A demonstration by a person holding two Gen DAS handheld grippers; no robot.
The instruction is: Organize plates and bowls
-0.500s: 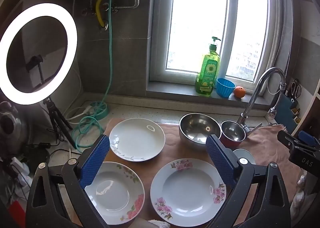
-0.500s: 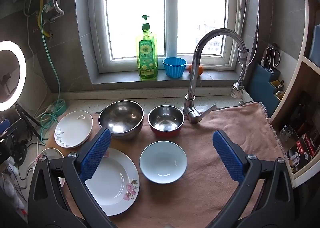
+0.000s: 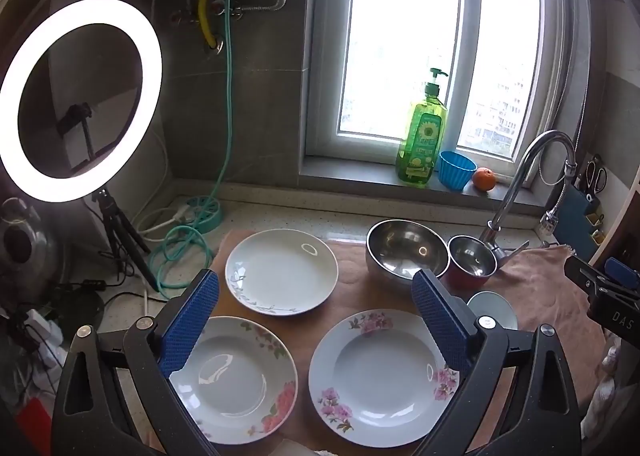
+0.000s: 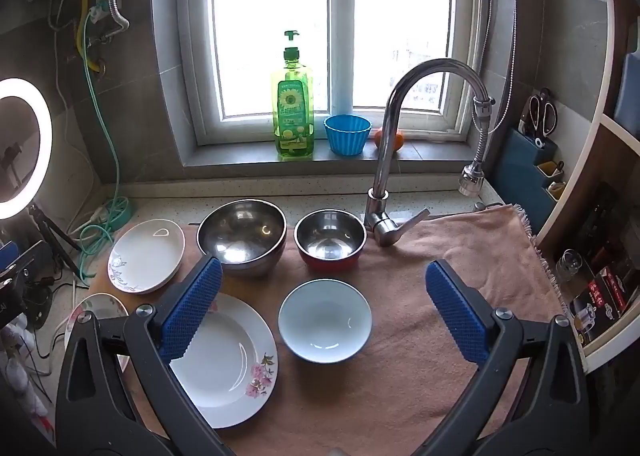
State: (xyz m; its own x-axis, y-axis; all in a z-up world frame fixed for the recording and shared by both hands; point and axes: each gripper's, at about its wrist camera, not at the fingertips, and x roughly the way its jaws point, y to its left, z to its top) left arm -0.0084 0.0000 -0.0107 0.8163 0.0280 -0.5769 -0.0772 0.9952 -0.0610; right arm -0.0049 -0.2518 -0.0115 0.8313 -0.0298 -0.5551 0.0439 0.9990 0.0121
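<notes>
On a pink towel (image 3: pixel 360 296) lie three white plates: a leaf-patterned one (image 3: pixel 282 272) at the back, a pink-flowered one (image 3: pixel 236 380) front left, another flowered one (image 3: pixel 384 376) front right. Behind stand a large steel bowl (image 3: pixel 406 248) and a small steel bowl with a red outside (image 3: pixel 472 260). A pale blue bowl (image 4: pixel 325 320) sits in front of them. My left gripper (image 3: pixel 316 320) is open and empty above the front plates. My right gripper (image 4: pixel 322 316) is open and empty above the pale blue bowl. In the right wrist view the bowls (image 4: pixel 242 234) (image 4: pixel 330 240) and plates (image 4: pixel 146 256) (image 4: pixel 224 360) also show.
A tall faucet (image 4: pixel 404 128) rises behind the small bowl. A green soap bottle (image 4: pixel 293 112), blue cup (image 4: pixel 347 134) and orange (image 3: pixel 484 179) stand on the windowsill. A ring light (image 3: pixel 80 100) and cables (image 3: pixel 180 252) are at left. Shelves (image 4: pixel 600 256) stand at right.
Both grippers have stayed open; the views shifted only slightly.
</notes>
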